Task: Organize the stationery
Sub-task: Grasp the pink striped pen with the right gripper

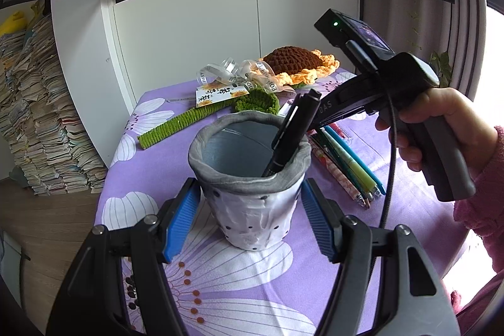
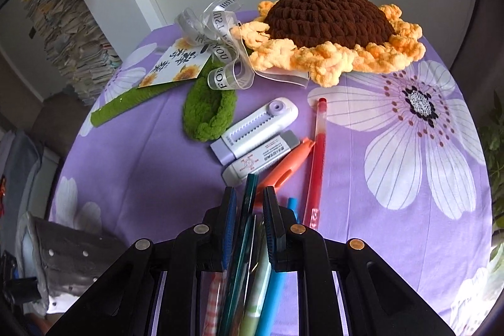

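We find the grey-rimmed white clay pen pot (image 1: 249, 178) upright between the left gripper (image 1: 250, 219)'s blue pads, which clasp its sides; two black pens (image 1: 291, 134) lean inside. The right gripper (image 2: 249, 203), jaws narrow, pinches a dark green pen (image 2: 247, 210) among coloured pens (image 1: 346, 166) lying beside the pot. Ahead of it lie two white erasers (image 2: 255, 137) and a crocheted sunflower (image 2: 330, 33) on the purple floral cloth (image 2: 151, 153).

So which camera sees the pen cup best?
The left wrist view: the cup sits whole between the left gripper's fingers, rim and inside showing. The right wrist view catches only part of it at the lower left edge.
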`<state>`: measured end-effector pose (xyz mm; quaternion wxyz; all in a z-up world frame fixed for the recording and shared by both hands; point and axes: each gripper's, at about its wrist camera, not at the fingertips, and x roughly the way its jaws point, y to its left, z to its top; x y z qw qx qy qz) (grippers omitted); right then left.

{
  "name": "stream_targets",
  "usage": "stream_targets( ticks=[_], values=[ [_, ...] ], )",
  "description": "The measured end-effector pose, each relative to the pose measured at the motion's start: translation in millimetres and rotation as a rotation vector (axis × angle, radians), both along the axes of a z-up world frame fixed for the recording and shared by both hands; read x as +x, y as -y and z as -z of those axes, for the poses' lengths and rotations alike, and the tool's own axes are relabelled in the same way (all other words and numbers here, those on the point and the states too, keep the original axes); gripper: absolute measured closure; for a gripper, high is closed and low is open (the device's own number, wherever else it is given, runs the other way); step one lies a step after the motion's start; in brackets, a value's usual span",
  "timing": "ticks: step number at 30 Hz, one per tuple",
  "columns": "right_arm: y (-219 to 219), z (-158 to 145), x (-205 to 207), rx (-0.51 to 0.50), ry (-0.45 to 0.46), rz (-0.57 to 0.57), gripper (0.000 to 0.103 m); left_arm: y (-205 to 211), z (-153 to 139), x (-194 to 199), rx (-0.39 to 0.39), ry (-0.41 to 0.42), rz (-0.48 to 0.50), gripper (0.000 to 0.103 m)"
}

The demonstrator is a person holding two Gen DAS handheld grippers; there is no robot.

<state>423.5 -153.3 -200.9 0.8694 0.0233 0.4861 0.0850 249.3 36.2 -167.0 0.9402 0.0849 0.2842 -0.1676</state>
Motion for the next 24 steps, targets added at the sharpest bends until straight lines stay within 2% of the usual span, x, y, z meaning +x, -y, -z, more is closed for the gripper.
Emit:
stream_targets(
  ticks=[3,6,10,14,17,20,24],
  values=[
    [-6.1,4.2,3.0,-0.04,-0.018,-0.01,0.087,-0.1,0.0,0.2,-0.001,-0.001,0.0,0.038],
    [-6.2,0.6,0.6,-0.026,-0.004,-0.011,0.093,0.2,-0.1,0.5,-0.005,-0.004,-0.002,0.038],
    [5.1,-25.8,-17.3,0.072,0.054,-0.005,0.094,1.3,-0.1,0.7,-0.005,-0.005,-0.003,0.038],
    [10.5,-60.9,-40.6,0.115,0.141,-0.02,0.094,1.3,0.1,0.7,-0.007,-0.004,-0.006,0.038],
    [2.1,-78.3,-51.1,0.066,0.196,-0.055,0.094,0.7,0.3,0.5,-0.012,-0.005,-0.009,0.038],
    [-11.4,-61.9,-39.7,-0.04,0.126,-0.105,0.094,-0.5,0.1,-0.4,-0.016,-0.006,-0.009,0.038],
    [-18.0,-23.6,-23.5,-0.061,0.009,-0.131,0.092,-1.4,-0.4,0.3,-0.017,-0.009,-0.012,0.038]
  ],
)
